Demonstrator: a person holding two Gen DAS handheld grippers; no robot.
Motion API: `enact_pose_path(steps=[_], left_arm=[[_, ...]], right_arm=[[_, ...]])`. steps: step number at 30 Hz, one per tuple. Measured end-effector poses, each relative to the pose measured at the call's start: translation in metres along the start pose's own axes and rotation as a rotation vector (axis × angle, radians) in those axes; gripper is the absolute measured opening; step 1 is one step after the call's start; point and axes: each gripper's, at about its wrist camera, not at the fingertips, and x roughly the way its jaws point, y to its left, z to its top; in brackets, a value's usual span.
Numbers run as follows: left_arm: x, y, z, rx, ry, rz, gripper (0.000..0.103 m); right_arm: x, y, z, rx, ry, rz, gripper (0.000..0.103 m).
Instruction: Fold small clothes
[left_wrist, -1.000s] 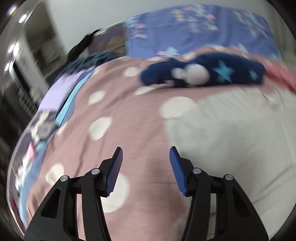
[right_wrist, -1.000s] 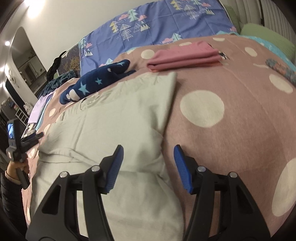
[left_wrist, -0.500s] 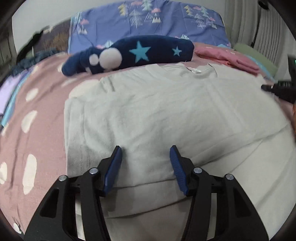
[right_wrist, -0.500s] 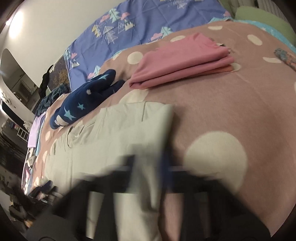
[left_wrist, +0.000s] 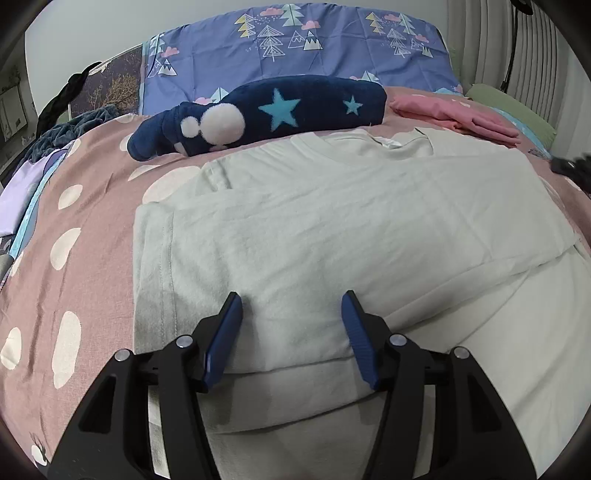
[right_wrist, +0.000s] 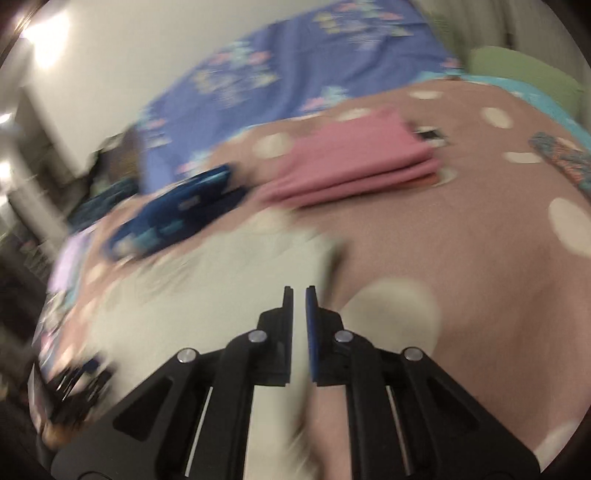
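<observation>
1. Shirt (left_wrist: 351, 229), pale grey-white, lies spread flat on a dusty-pink bedspread (left_wrist: 92, 221) with cream dots. Its sides are folded inward and its neckline points toward 12 o'clock in the left wrist view.
2. Left gripper (left_wrist: 291, 299) hovers over the near part of the shirt with its blue-padded jaws standing wide. Nothing is between them, and a folded edge of the cloth runs just under the tips.
3. Right gripper (right_wrist: 299, 291) is at the shirt's edge at 3 o'clock, where cloth meets bedspread. Its jaws have closed to a narrow slit and have just eased apart slightly. A pale smear shows in the slit, but the blur hides whether cloth is pinched.
4. At 11 o'clock beyond the shirt lies a navy fleece garment (left_wrist: 295, 107) with light blue stars and white pompoms, just beside the neckline.
5. At 1 o'clock sits a folded pink stack (left_wrist: 461, 114), near the shirt's far corner but apart from it.
6. Behind both, at 12 o'clock, a blue sheet (left_wrist: 295, 48) printed with trees rises against the wall.
</observation>
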Motion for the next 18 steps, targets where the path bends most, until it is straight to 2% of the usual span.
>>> enact_pose_path(steps=[1, 2, 3, 4, 5, 7, 8, 9, 10, 12, 15, 18], left_arm=[[0.0, 0.0, 0.0, 0.0, 0.0, 0.0, 0.057], [0.0, 0.0, 0.0, -0.001, -0.001, -0.002, 0.057], [0.0, 0.001, 0.0, -0.004, -0.002, -0.005, 0.058], [-0.001, 0.002, 0.0, -0.009, -0.005, -0.009, 0.058], [-0.004, 0.003, 0.0, -0.018, -0.01, -0.013, 0.058], [-0.012, 0.006, -0.003, -0.038, -0.013, -0.001, 0.058], [-0.02, 0.009, -0.007, -0.047, -0.018, 0.002, 0.058], [-0.03, 0.012, -0.011, -0.056, -0.035, -0.004, 0.058], [-0.041, 0.017, -0.017, -0.067, -0.058, -0.015, 0.058], [-0.067, 0.03, -0.034, -0.093, -0.099, -0.035, 0.065], [-0.092, 0.05, -0.063, -0.128, -0.102, -0.028, 0.069], [-0.095, 0.062, -0.094, -0.147, -0.015, -0.045, 0.069]], right_arm=[[0.001, 0.007, -0.015, -0.042, 0.036, 0.0, 0.009], [0.007, 0.012, -0.032, -0.089, 0.087, -0.038, 0.01], [0.018, 0.011, -0.053, -0.146, 0.133, -0.108, 0.005], [0.019, 0.009, -0.06, -0.161, 0.111, -0.108, 0.003], [0.017, 0.004, -0.063, -0.147, 0.097, -0.09, 0.003], [0.004, -0.005, -0.055, -0.026, 0.09, -0.065, 0.0], [-0.004, -0.007, -0.054, 0.024, 0.079, -0.046, 0.001], [-0.016, -0.006, -0.055, 0.039, 0.061, -0.035, 0.01], [-0.026, -0.001, -0.057, 0.014, 0.044, -0.039, 0.023], [-0.047, 0.004, -0.072, -0.057, 0.016, -0.068, 0.035], [-0.063, -0.005, -0.092, -0.044, 0.053, -0.061, 0.035], [-0.072, -0.017, -0.12, -0.001, 0.103, -0.013, 0.032]])
